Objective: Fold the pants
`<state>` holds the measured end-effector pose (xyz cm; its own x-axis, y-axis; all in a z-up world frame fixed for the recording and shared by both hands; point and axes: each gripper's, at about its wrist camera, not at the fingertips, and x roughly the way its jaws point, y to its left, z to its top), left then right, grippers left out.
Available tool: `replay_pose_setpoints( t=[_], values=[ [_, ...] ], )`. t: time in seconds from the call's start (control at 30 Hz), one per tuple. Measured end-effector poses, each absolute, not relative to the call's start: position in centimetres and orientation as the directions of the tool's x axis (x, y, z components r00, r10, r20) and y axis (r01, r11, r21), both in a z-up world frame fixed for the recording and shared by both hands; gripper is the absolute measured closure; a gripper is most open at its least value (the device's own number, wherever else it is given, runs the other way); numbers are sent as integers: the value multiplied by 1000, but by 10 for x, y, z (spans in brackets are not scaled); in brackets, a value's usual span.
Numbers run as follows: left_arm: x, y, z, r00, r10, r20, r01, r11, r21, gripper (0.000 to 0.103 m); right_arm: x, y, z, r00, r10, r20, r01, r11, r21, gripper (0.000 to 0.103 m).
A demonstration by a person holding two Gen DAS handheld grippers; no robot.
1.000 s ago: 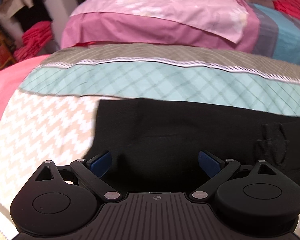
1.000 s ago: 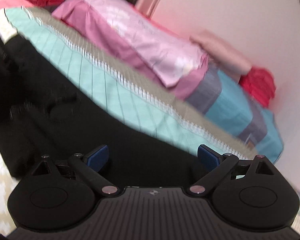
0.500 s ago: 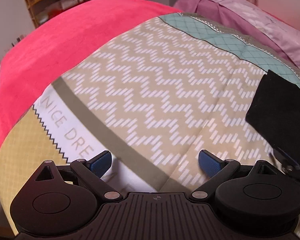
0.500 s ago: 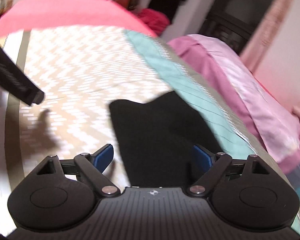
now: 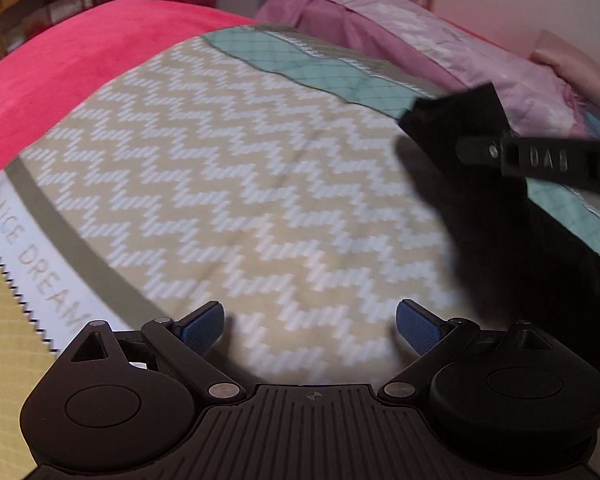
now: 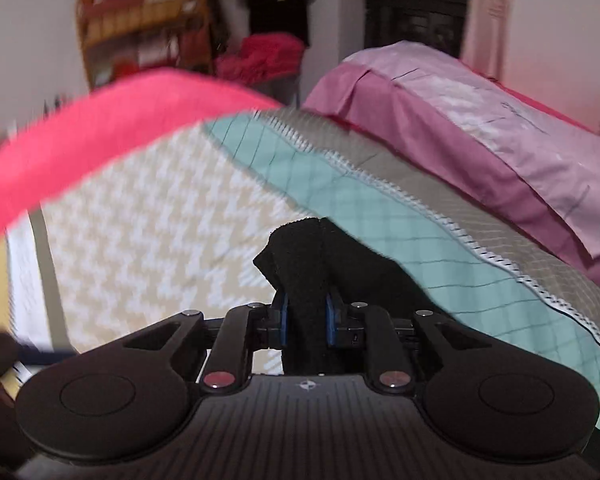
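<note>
Two grippers: right gripper closing on one black pants; left gripper wide open, empty.

black pants cut off by the right frame edge, bedspread zigzags kinda motion-smeared, shelf stuff too blurry to make out

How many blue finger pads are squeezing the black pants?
2. One pad presses the left side of the bunched black pants; the other presses the right. The left gripper's pads touch nothing.
</note>
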<state>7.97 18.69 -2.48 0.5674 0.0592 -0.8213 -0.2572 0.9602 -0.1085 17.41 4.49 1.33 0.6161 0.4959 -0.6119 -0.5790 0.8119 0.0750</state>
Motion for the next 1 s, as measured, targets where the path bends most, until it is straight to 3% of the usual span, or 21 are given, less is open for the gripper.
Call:
replay_pose_setpoints(
  t=[0.17,0.3,0.37,0.43,0.6,0.67,0.73,0.77,0.87,0.93,1.0],
  values=[
    [101,103,-24,591,-106,-800,-58,983,-173,0,164,-28,51,616,553,-561,-510,823,250,83],
    [130,57,-37,568,-181,-803,-33,970,-242,0,157,-82,64,640,557,-530,-453,830,326,83],
    [145,35,-45,558,-160,-814,-24,978,-208,0,145,-111,69,671,546,-501,-423,838,345,83],
    [153,19,-52,535,-133,-834,-3,987,-160,0,131,-145,73,721,513,-466,-378,855,356,83],
    [137,2,-42,534,-252,-807,164,967,-193,0,82,-247,43,809,332,-484,-120,901,417,83],
    [130,-8,-37,530,-266,-805,250,956,-151,0,65,-281,3,792,248,-558,27,898,438,74],
    [127,-15,-33,497,-299,-815,324,935,-145,0,61,-301,-42,686,185,-704,184,892,414,67],
    [123,-19,-31,487,-302,-819,356,925,-129,0,54,-310,-54,678,191,-709,215,872,441,55],
    [112,-14,-23,463,-342,-818,432,893,-128,0,38,-325,-43,776,164,-610,225,831,509,34],
    [107,-4,-18,419,-413,-808,450,868,-210,0,40,-332,-33,817,154,-556,210,819,535,27],
    [103,3,-13,405,-432,-806,452,861,-234,0,54,-338,-27,820,162,-548,197,820,538,27]
  ],
)
